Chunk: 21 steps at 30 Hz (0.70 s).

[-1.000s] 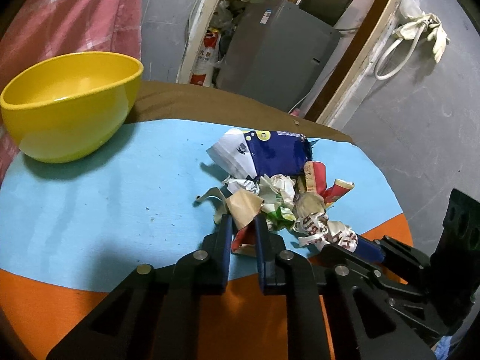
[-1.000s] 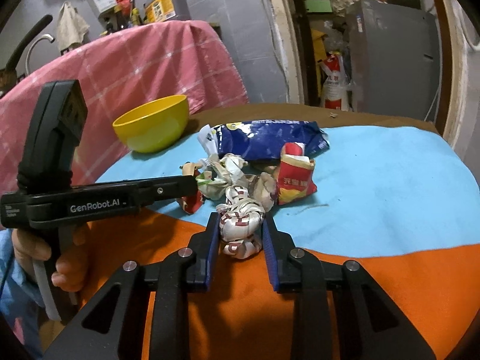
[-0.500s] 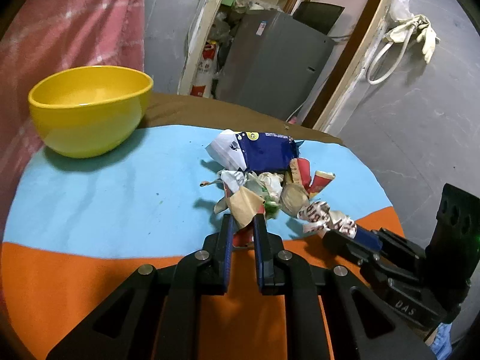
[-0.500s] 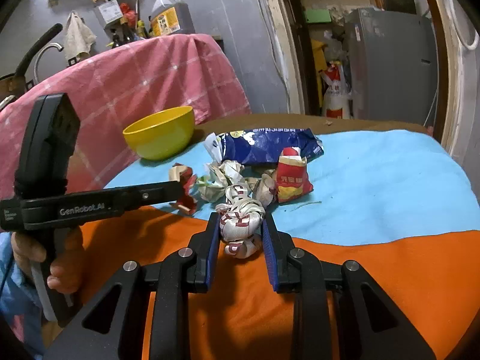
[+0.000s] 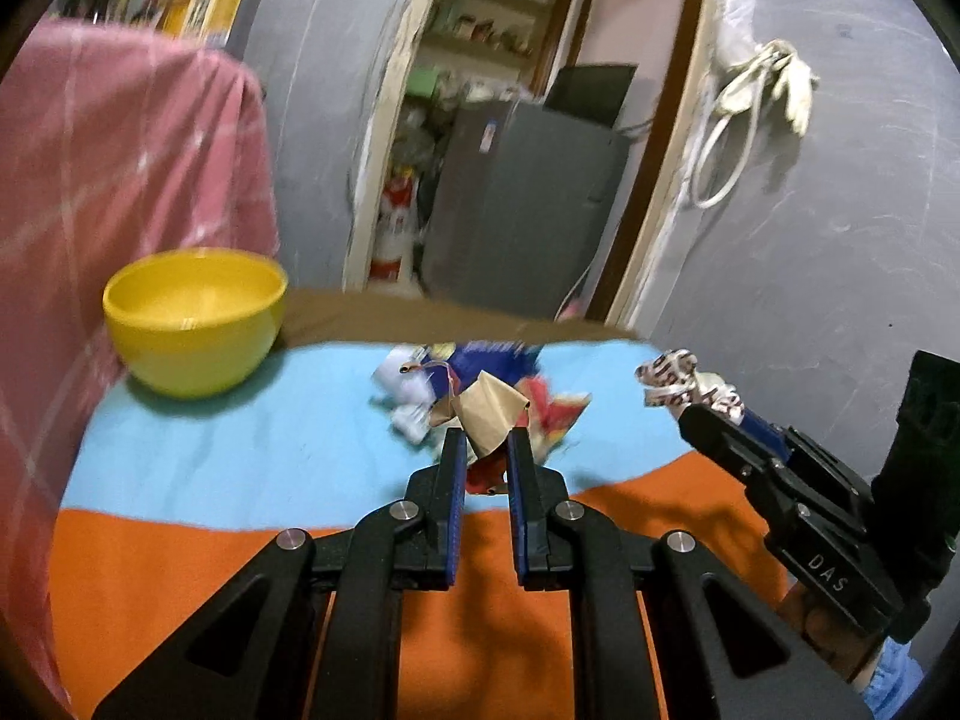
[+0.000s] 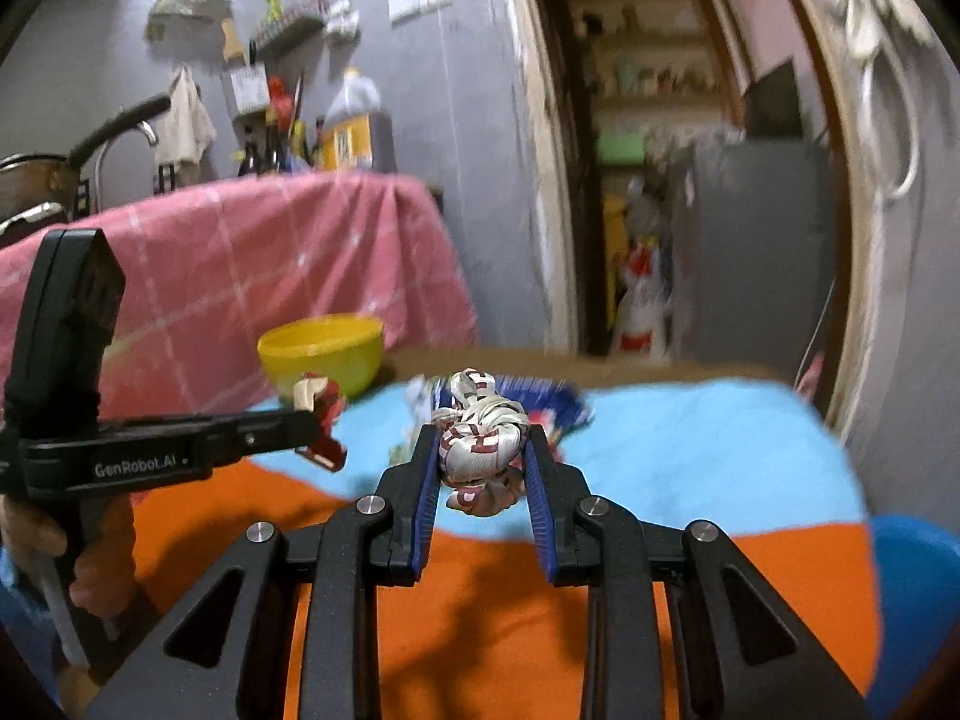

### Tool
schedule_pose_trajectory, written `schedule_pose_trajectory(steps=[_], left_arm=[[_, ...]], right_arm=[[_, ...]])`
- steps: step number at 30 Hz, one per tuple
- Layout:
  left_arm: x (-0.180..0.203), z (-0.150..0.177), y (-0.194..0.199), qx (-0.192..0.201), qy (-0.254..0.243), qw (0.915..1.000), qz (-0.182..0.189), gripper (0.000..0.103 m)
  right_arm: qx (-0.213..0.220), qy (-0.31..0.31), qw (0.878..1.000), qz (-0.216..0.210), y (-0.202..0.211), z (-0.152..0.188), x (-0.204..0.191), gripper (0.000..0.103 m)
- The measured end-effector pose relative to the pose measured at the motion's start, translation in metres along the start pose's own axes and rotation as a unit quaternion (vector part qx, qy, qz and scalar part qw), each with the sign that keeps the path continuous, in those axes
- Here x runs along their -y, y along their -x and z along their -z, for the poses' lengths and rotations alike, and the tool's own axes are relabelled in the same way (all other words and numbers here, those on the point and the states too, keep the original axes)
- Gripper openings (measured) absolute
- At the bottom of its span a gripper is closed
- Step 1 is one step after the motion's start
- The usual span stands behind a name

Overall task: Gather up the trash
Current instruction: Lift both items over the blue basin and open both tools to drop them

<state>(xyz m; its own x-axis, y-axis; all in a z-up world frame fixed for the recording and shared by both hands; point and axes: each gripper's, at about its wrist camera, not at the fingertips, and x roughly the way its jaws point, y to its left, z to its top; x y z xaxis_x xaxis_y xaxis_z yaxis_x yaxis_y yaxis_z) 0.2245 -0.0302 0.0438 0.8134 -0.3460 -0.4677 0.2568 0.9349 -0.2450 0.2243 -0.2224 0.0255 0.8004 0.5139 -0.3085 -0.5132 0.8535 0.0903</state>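
My left gripper (image 5: 486,441) is shut on a crumpled brown and red wrapper (image 5: 489,414) and holds it above the table. My right gripper (image 6: 480,438) is shut on a crumpled white and red wrapper (image 6: 480,441), also lifted. That white wrapper shows at the right in the left wrist view (image 5: 684,384). The left gripper with its wrapper (image 6: 321,414) shows at the left in the right wrist view. A pile of trash with a blue packet (image 5: 492,360) lies on the blue part of the table. A yellow bowl (image 5: 195,318) stands at the back left.
The table has a blue cloth (image 5: 240,450) and an orange near part (image 5: 180,552). A pink checked cover (image 5: 120,180) stands behind the bowl. A grey cabinet (image 5: 522,210) stands in the doorway. A blue object (image 6: 912,588) sits at the right edge.
Both grippers have lifted and pulled back from the pile, each carrying its wrapper. The views now tilt up and show more of the room.
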Motion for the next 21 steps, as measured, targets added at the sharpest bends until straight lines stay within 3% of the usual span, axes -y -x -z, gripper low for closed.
schedule_pose_trajectory(steps=[7, 12, 16, 21], left_arm=[[0.046, -0.021, 0.005, 0.062, -0.043, 0.9962, 0.045, 0.01], [0.087, -0.03, -0.003, 0.091, -0.074, 0.9894, 0.086, 0.01], [0.118, -0.032, -0.015, 0.093, -0.09, 0.9845, 0.118, 0.011], [0.161, -0.032, -0.04, 0.075, -0.106, 0.9788, 0.158, 0.011]], right_arm=[[0.107, 0.005, 0.991, 0.075, 0.044, -0.014, 0.017, 0.025], [0.174, 0.014, 0.972, 0.154, 0.083, -0.017, 0.034, 0.025], [0.206, 0.01, 0.955, 0.212, 0.107, -0.018, 0.051, 0.025], [0.215, -0.013, 0.938, 0.272, 0.126, -0.014, 0.079, 0.025]])
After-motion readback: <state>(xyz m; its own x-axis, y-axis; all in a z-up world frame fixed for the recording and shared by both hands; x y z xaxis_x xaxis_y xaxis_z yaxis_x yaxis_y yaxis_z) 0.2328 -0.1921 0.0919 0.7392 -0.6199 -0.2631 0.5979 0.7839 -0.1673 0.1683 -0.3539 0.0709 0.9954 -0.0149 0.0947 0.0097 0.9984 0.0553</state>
